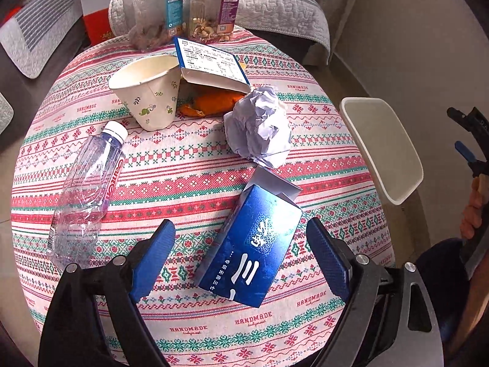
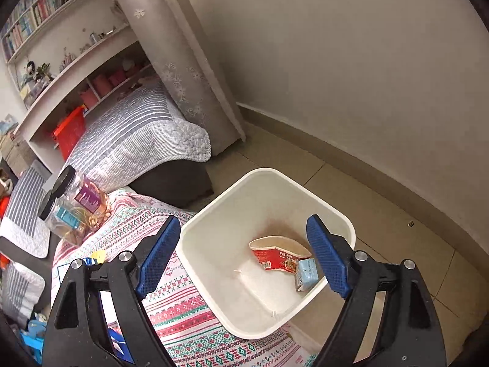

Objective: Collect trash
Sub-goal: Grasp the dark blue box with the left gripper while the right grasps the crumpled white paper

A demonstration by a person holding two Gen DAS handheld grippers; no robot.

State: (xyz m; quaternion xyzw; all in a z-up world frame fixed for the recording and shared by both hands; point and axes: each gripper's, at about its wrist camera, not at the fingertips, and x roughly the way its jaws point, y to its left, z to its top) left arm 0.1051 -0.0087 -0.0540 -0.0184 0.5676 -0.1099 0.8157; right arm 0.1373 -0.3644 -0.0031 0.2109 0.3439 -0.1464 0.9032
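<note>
Left wrist view: left gripper [image 1: 240, 232] spread wide, nothing held. The dark blue carton [image 1: 250, 247] lies flat on the patterned tablecloth [image 1: 189, 165], lower centre of frame, between the two blue fingers [image 1: 154, 260] but touching neither. Its top flap is open, pointing toward frame centre.

Just above the carton, right of centre: crumpled white paper ball [image 1: 259, 125]. Left edge: clear plastic bottle [image 1: 87, 189] on its side, white cap toward upper centre. Upper centre: paper cup [image 1: 146, 91] tipped over, mouth toward upper left. Beside it, a flattened white-and-blue box [image 1: 211, 64] lies on top of orange peel [image 1: 211, 102]. Top of frame: two clear jars with black lids [image 1: 180, 3], upright.

White bin [image 1: 382, 150] at right edge of frame, off the table edge; its inside is not visible from here.

Right wrist view: right gripper [image 2: 241, 250] also wide apart, empty, positioned above the white bin [image 2: 214, 244], which fills the lower centre. Inside the bin, toward its right side: a red-and-white instant noodle cup [image 2: 276, 258] on its side and a small light blue carton [image 2: 307, 273] touching it. The carton seems partly crushed; the gripper finger hides some of it.
</note>
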